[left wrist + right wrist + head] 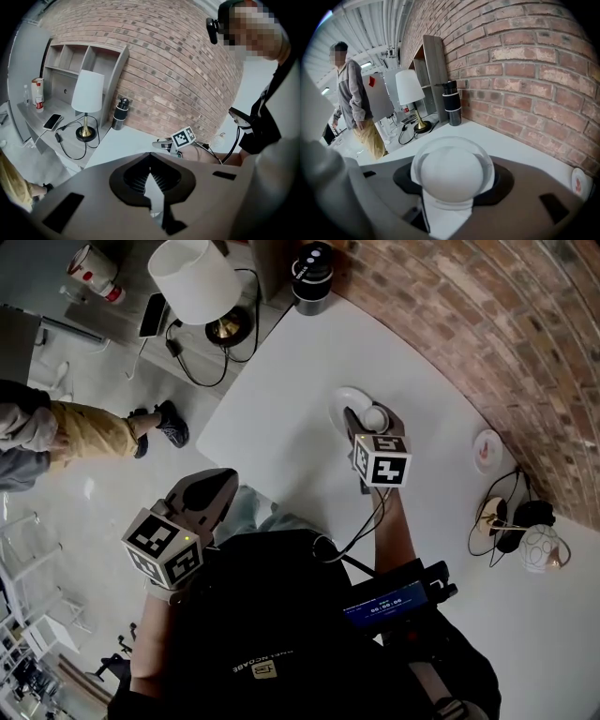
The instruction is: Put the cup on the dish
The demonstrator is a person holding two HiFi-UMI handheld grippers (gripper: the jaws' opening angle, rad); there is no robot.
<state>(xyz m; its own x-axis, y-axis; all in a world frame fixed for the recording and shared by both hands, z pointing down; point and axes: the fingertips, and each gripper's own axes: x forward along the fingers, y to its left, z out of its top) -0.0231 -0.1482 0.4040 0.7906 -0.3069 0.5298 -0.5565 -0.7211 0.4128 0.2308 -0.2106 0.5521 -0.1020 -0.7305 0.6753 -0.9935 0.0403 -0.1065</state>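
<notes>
Holding: the right gripper [373,426] has its fingers closed round the white cup [452,173], one on each side of the body, so the cup stays level and cannot slip
Cup position: over the dish [343,401], a little in from the near edge of the counter [281,381], between its left edge and the brick-wall edge
Contact: the head view is too small to settle it, but the cup looks to be on or just above the dish; I cannot tell whether its base touches
Reason for the grip: in the right gripper view the round body fills the gap between the pads, and a pale rim, probably the dish, rings it, which suggests the cup is centred over its target
Left gripper [217,482]: held back off the near-left corner of the counter, its fingers at a narrow gap with nothing between them; it seems parked there to leave the work clear
Step in hand: setting down, by my judgement near the end of the task
Next move calls for: a gentle release once the cup sits flat
Risk: opening too early could tip the cup off the rim
</notes>
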